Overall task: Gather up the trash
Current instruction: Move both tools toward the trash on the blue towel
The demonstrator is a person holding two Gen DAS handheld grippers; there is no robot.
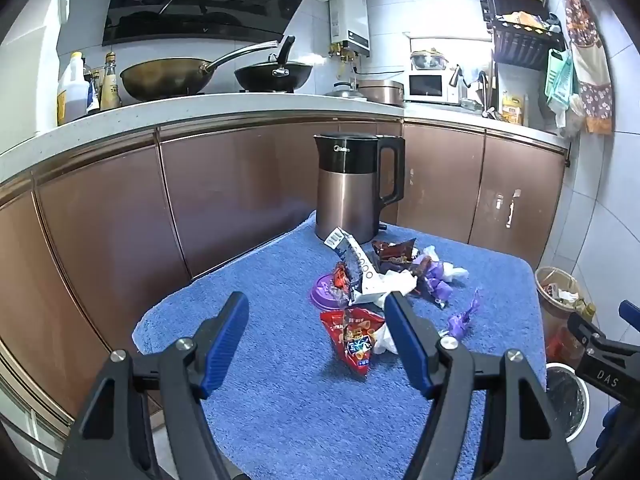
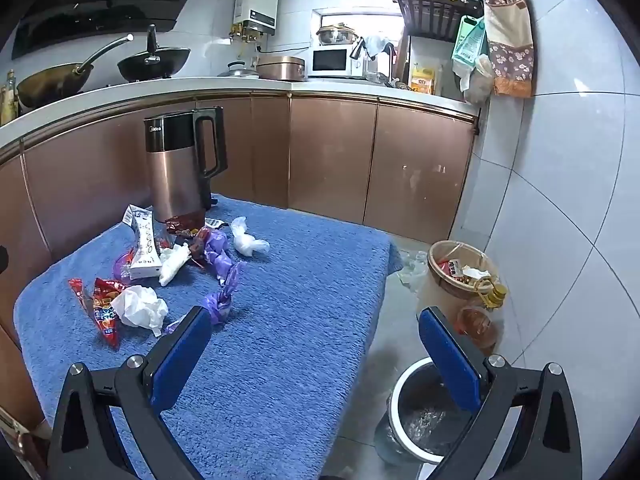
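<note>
- My left gripper (image 1: 316, 316) hangs wide and empty over the near desk (image 1: 280, 420), lined up on the red snack wrapper (image 1: 352, 338).
- My right gripper (image 2: 316, 326), also wide and empty, straddles the desk's right edge above the lined bin (image 2: 420, 420), ready for drop-offs.
- The wrappers and tissues cluster near the kettle (image 1: 352, 188).
- The far basket (image 2: 460, 268) already holds scraps.

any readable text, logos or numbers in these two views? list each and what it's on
"Midea": black upper band of the kettle.
"DAS": body of the right gripper, seen from the left wrist view.
Red snack wrapper, white box, yellow packet on the counter: print is there, too small or blurred to read.
</note>
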